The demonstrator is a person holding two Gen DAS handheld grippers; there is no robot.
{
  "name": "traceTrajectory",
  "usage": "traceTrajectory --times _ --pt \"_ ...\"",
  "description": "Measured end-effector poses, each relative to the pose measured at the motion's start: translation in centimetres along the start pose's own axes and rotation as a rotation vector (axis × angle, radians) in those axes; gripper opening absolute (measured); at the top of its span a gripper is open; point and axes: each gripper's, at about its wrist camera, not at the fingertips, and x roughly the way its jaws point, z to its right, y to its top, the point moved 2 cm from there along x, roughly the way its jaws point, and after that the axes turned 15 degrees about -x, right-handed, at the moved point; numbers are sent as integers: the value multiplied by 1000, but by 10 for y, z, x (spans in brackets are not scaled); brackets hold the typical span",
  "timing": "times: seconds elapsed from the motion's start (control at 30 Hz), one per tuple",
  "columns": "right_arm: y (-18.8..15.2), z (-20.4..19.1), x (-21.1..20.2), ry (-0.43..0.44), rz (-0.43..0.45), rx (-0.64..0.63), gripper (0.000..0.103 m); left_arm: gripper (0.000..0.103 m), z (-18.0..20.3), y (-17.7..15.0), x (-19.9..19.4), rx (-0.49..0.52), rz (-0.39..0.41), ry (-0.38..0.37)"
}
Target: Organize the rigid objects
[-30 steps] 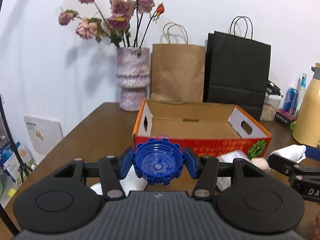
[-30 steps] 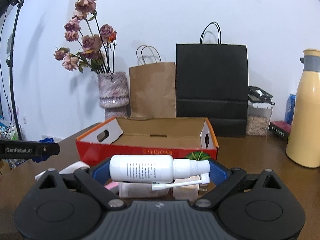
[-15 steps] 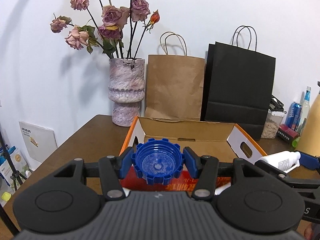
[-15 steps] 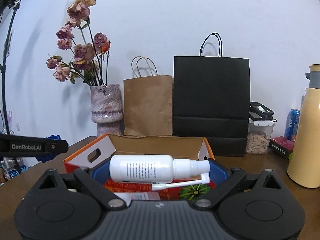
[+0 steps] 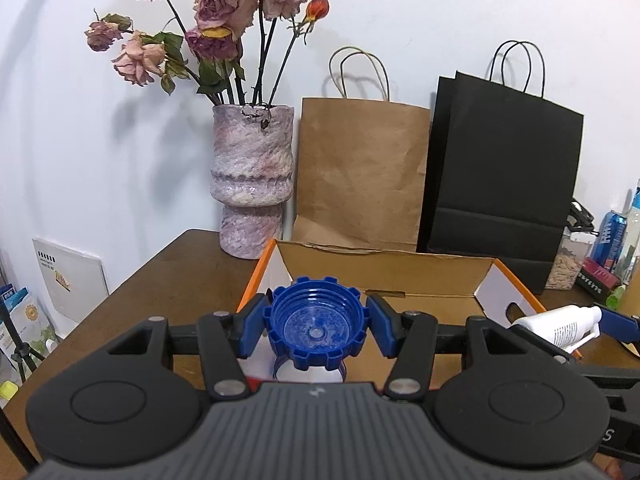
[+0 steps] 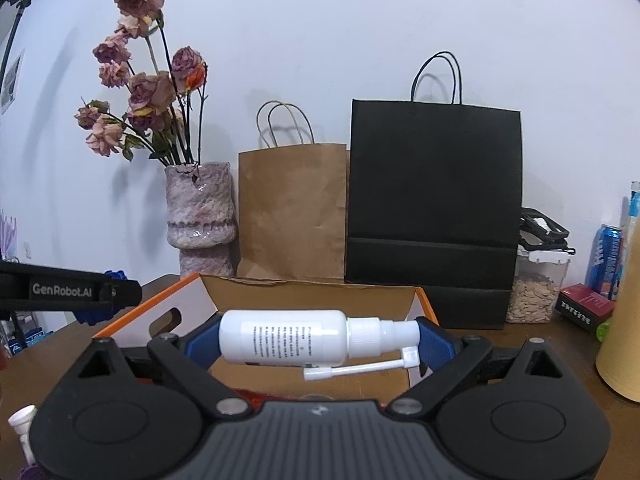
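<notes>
Our left gripper (image 5: 316,330) is clamped on the blue cap (image 5: 316,328), open side toward the lens; our right gripper (image 6: 318,340) pinches the white spray bottle (image 6: 284,338) lying sideways. Both now hang over the near rim of the orange box (image 5: 400,276), whose brown floor lies open, where a second ago they sat lower before its red front. Behind stand a vase (image 5: 252,180) (wilted roses), a brown bag (image 5: 360,172) and a black bag (image 5: 504,168)
</notes>
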Motion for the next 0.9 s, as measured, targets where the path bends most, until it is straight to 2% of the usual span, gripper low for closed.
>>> traceTrajectory --times 0.37,0.77,0.8,0.87,0.9 --pt "4 6 48 23 -42 -22 97 55 6 4 43 38 -34 6" --pt "-8 7 82 50 -135 -56 98 56 17 -4 72 103 -77 0" --pt "-9 6 84 53 -144 -56 98 57 17 -6 73 107 -79 3" --pt "-11 5 86 55 -157 -56 98 68 17 -6 73 112 -79 8" --pt "-12 5 86 53 -158 -55 101 80 16 -6 72 110 -71 7"
